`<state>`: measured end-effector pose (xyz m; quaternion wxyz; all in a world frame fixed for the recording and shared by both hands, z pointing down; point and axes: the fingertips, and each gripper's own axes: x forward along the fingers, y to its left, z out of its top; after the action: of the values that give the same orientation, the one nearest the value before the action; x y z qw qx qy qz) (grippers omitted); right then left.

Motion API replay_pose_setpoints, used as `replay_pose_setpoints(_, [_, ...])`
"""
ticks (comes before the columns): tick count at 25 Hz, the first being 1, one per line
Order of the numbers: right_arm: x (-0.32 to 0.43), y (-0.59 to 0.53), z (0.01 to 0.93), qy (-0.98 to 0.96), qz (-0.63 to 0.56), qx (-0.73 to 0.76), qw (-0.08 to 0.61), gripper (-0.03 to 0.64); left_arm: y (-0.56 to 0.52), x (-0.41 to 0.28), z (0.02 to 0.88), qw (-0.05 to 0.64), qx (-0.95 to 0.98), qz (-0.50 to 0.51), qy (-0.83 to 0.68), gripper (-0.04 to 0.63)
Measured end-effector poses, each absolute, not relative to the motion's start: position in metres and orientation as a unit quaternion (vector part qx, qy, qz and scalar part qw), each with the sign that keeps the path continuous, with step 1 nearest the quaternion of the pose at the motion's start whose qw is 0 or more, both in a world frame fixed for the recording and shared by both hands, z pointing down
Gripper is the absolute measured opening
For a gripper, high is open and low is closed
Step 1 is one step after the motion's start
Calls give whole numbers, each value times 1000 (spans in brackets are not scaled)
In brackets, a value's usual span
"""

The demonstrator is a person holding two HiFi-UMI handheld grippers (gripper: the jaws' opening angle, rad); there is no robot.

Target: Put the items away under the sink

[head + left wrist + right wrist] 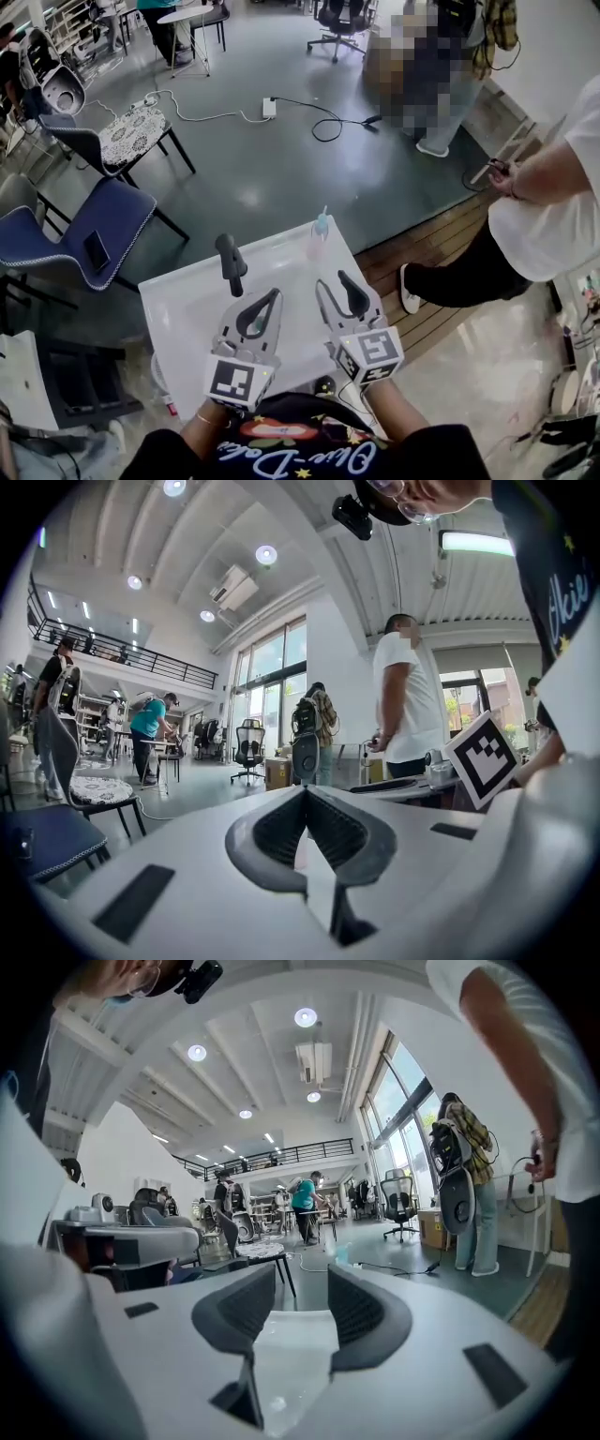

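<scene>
Plainly the move ahead turns on the small spray bottle (321, 230), the only loose item on the white table (187, 300). It stands upright at the table's far edge, long axis vertical, nozzle at the top. In the head view it lies at about 12 o'clock from the right gripper (334, 281), a shade toward 11, and at about 1 o'clock from the left gripper (267, 298). The right one is the nearer, and I judge it the natural one to reach forward. Its own view shows its jaws standing apart with only bare tabletop between them, and the bottle (343, 1252) shows just beyond, near the right jaw's tip, untouched. The left gripper's jaws are closed tip to tip with nothing held. A dark upright fitting (231, 261) rises from the table at its 11 o'clock, perhaps a tap, though I cannot tell; the left gripper view has it dead ahead.

Counted: one bottle, one dark fitting, two grippers, one table
</scene>
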<state>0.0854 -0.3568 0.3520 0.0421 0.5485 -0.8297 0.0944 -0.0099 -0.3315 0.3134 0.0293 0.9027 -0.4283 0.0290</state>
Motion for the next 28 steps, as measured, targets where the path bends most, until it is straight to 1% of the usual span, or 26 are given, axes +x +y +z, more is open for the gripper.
replay_pose_setpoints(2, [85,-360,352,-828,89,552,42,185,-333,-13,317,33,901,31,-432,8])
replay_pose_setpoints(4, [84,-364,351,-827,85,554,42,189,-336,-15,317,35,899,32,-435,8])
replay_pose_setpoints(10, [80,-373,355,-826,88,556,32,193,-342,-18,320,35,900,34,-432,8])
replay_pose_setpoints(22, [84,-389,376,-811,92,576,49,198,-347,-24,324,34,901,39,-430,8])
replay_pose_setpoints(24, [85,-393,376,-806,86,583,51,208,-347,-27,325,36,900,40,-433,8])
replay_pose_setpoints(26, [85,-397,375,-799,72,594,57,232,-348,-31,326,38,898,43,-436,8])
replay_pose_setpoints(28, [85,-401,376,-796,67,599,59,237,-349,-33,327,41,897,44,-437,8])
